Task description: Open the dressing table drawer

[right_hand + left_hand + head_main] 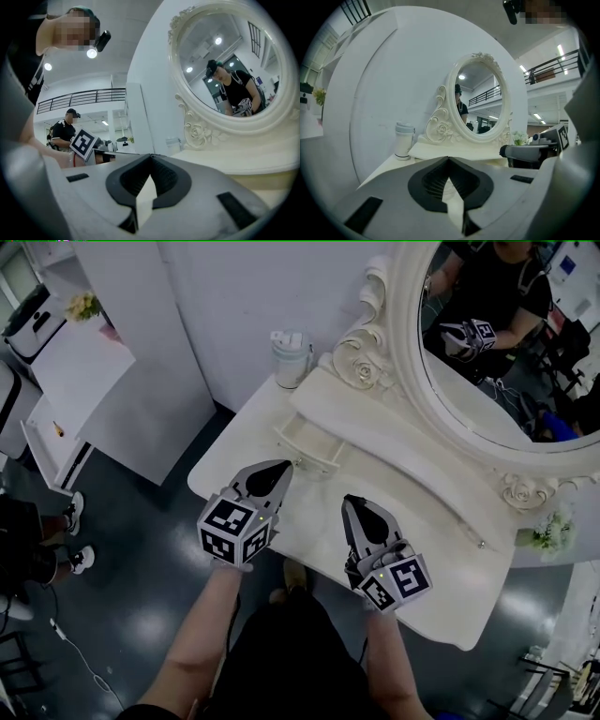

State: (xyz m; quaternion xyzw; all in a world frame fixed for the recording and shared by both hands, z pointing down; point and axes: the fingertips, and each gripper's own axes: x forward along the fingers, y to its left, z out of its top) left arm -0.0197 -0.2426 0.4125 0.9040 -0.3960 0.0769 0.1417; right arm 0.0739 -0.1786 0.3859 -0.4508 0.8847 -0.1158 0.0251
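Note:
The white dressing table carries a raised shelf and an oval mirror. A small drawer stands pulled out from the shelf's left end, and its inside shows as a shallow tray. My left gripper hovers just in front of the drawer, shut, with nothing between its fingertips. My right gripper hangs over the table top to the right of it, also shut and empty. Both point toward the mirror. Neither touches the drawer.
A white lidded cup stands at the table's back left corner, also seen from the left gripper. Small flowers sit by the mirror's right foot. A white wall panel and a white cabinet stand to the left. Dark floor lies below.

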